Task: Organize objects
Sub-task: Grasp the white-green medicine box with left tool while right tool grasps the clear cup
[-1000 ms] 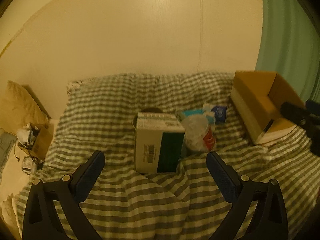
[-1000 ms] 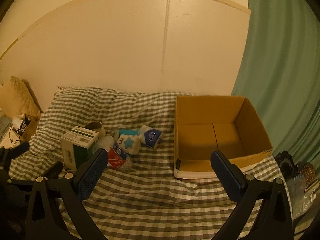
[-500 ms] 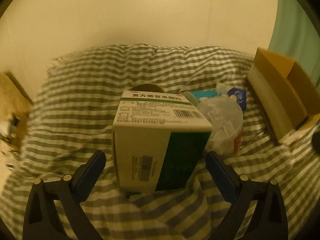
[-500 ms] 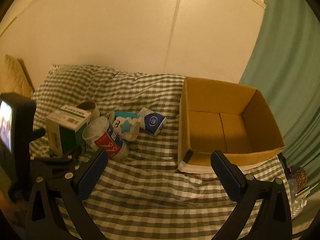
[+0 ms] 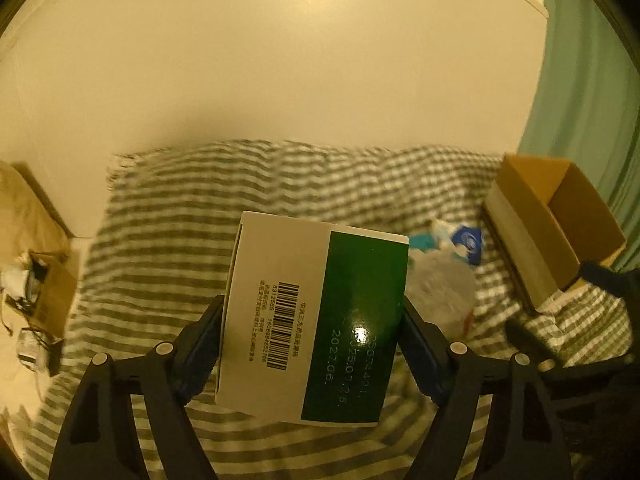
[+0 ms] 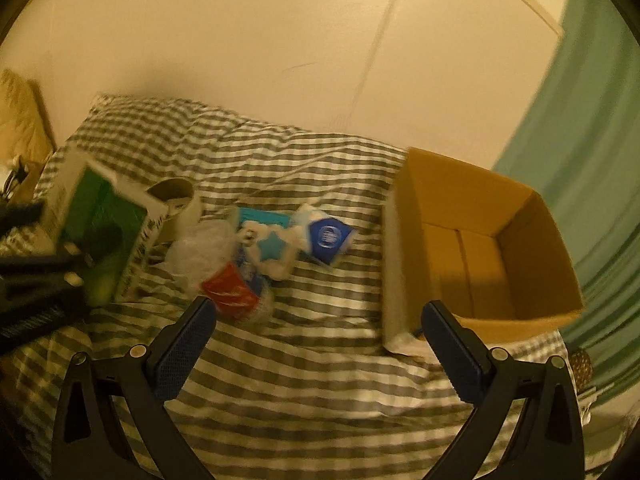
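Note:
A white and green carton [image 5: 280, 272] with a barcode sits tilted between the fingers of my left gripper [image 5: 311, 304]. Its jaws are closing and both pads touch the carton's sides. In the right wrist view the same carton [image 6: 100, 220] leans at the left of a pile: a tape roll [image 6: 176, 200], a clear cup with a red label [image 6: 228, 284], a white piece with a teal star [image 6: 272, 248] and a blue and white packet [image 6: 328, 236]. My right gripper [image 6: 316, 306] hangs open and empty over the checked bed cover [image 6: 320, 380], in front of the pile.
An open, empty cardboard box [image 6: 480, 248] stands on the cover at the right. A green curtain [image 6: 580, 140] hangs behind it. A small carton of clutter [image 5: 44, 292] sits beside the bed at the left. A pale wall closes off the back.
My left gripper has moved in on the carton and narrowed around it; the carton now tilts between the fingers. The right gripper has come lower and closer to the pile, still open.

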